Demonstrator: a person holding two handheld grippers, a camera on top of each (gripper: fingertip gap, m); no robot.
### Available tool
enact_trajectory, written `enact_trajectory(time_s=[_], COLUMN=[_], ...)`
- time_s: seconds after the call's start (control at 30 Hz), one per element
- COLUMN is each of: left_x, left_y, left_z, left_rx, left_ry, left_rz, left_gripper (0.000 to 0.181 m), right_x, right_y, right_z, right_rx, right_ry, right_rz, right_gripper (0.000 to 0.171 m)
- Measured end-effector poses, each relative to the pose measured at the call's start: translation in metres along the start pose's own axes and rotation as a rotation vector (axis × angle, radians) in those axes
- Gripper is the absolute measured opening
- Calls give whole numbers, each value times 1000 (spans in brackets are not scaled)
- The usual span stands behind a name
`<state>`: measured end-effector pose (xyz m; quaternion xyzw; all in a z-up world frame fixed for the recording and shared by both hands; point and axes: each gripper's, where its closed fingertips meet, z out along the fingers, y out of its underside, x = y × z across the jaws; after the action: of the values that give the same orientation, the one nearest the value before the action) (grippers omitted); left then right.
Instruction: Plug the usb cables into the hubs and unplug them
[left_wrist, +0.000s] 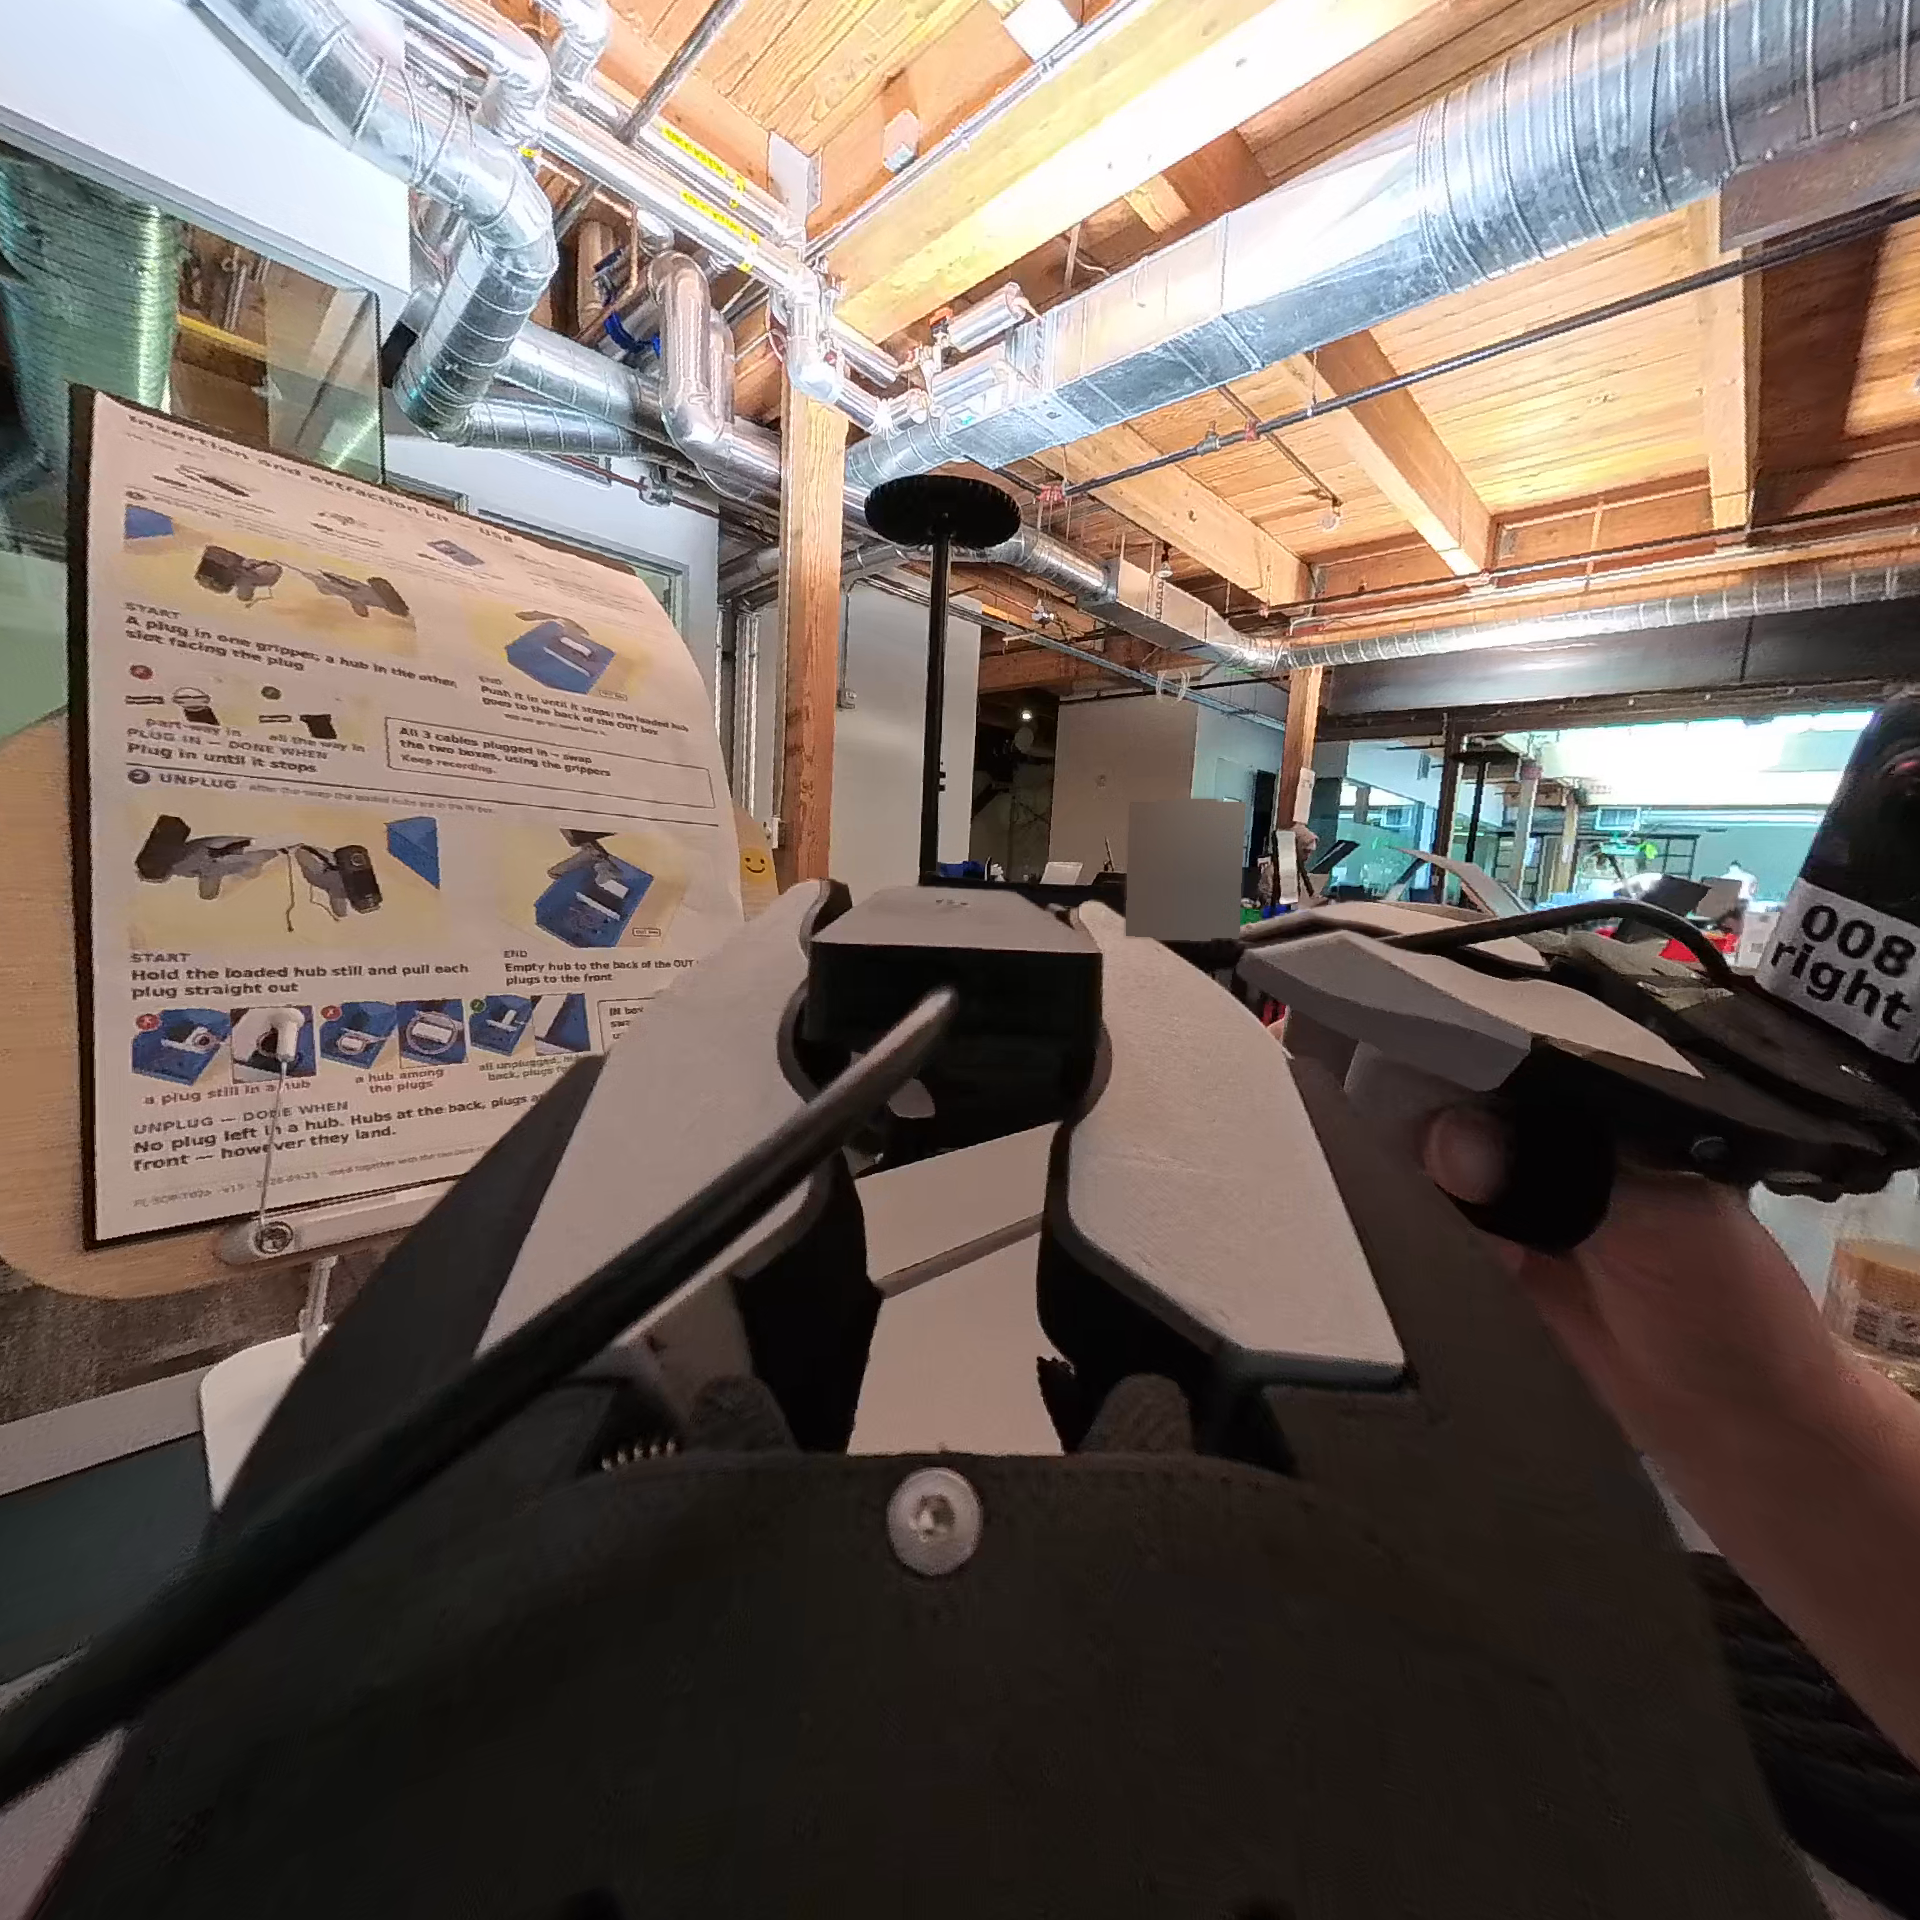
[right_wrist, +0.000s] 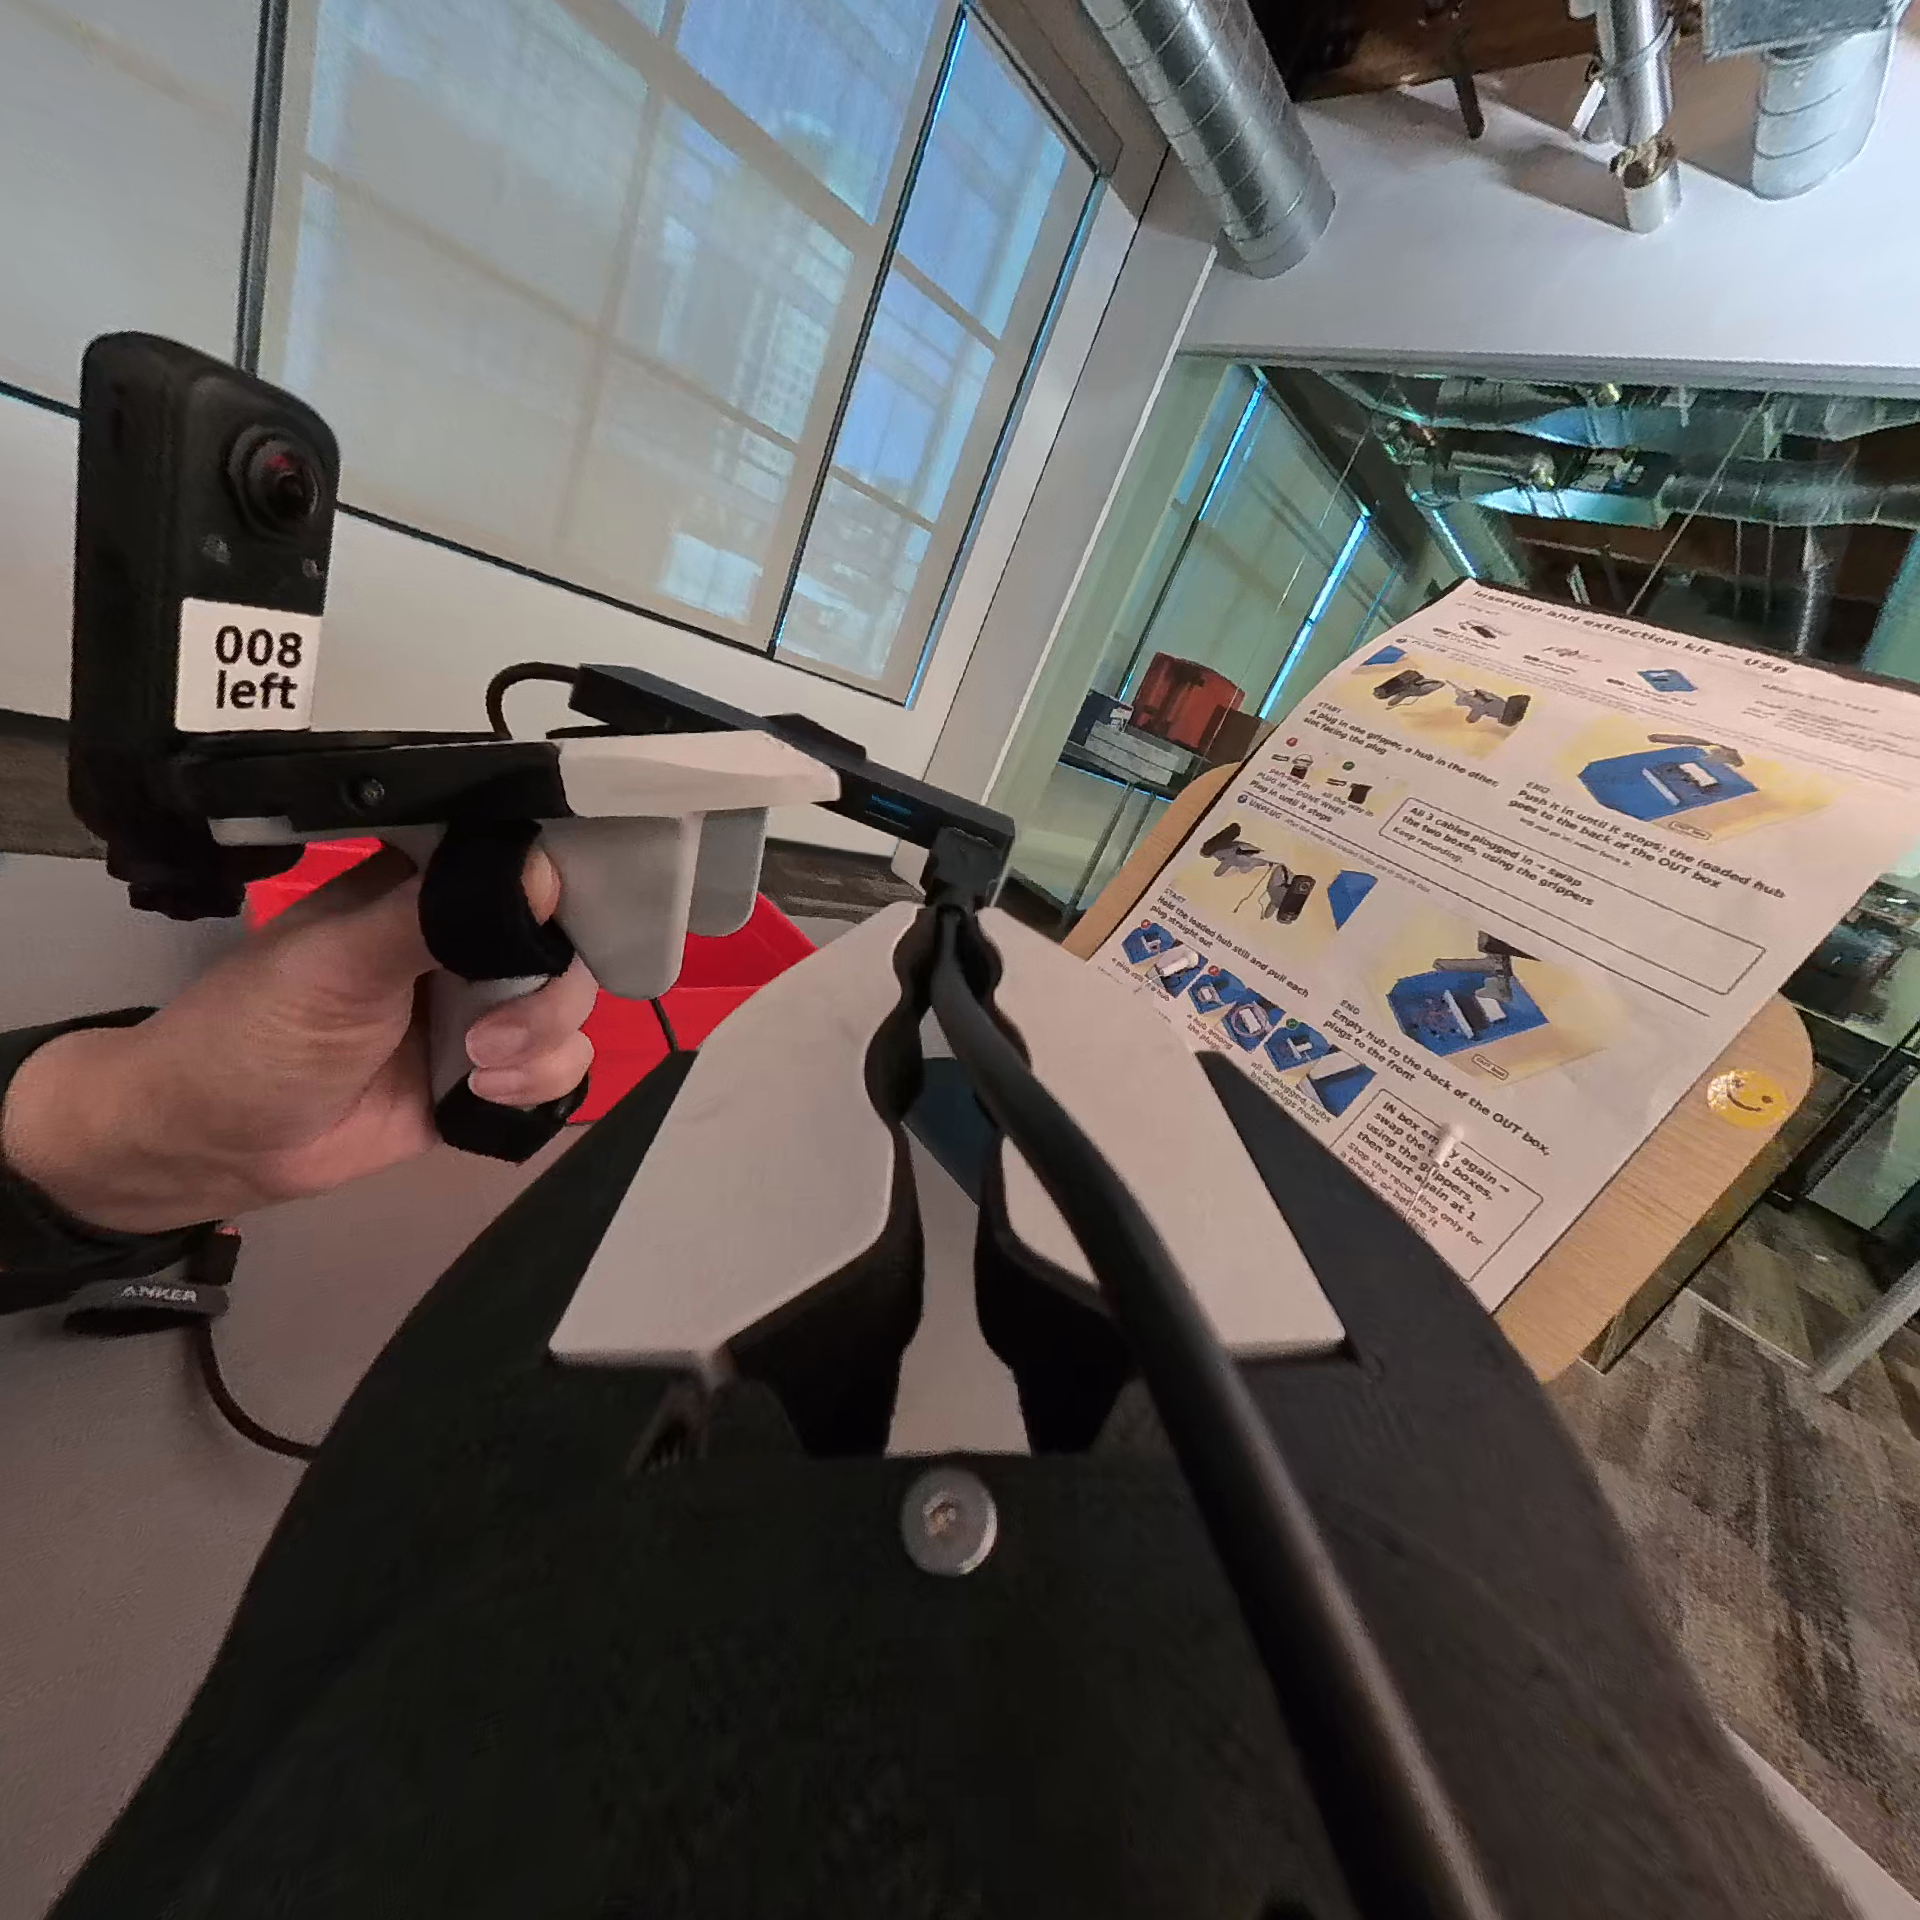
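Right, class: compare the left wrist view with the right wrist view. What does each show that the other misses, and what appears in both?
Only the left wrist view shows the wooden beamed ceiling and the black round-topped stand.

Only the right wrist view shows the large gridded window, the red bin and the black plug meeting the hub's end.

Both show the slim black rectangular USB hub in the left tool, the black cable in the right tool, and the white illustrated instruction sheet.

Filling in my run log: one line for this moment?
left gripper: shut on hub | right gripper: shut on cable | plug: at hub port
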<state>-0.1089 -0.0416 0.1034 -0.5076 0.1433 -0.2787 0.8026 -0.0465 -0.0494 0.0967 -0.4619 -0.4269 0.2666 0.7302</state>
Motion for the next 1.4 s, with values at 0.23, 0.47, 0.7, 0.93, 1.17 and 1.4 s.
enact_trajectory(time_s=[0.23,0.47,0.7,0.93,1.17,1.4], left_x=[4,6,7,11,11,9], left_y=[-5,-1,-6,-9,-9,-12], left_z=[-1,0,-2,-2,-2,-3], left_rx=[16,4,25,37,49,56], left_ry=[-19,-13,-9,34,16,-54], left_rz=[86,74,73,56,70,149], left_gripper=[40,40,40,40,39,39], right_x=[2,5,3,0,-1,1], right_y=[1,-1,-2,-10,-10,-9], right_z=[0,-1,-2,-6,-7,-3], right_rx=[8,37,80,140,149,134], right_ry=[-31,-45,-99,-175,-158,-51], right_rz=[59,90,136,142,119,97], right_gripper=[5,5,5,5,5,5])
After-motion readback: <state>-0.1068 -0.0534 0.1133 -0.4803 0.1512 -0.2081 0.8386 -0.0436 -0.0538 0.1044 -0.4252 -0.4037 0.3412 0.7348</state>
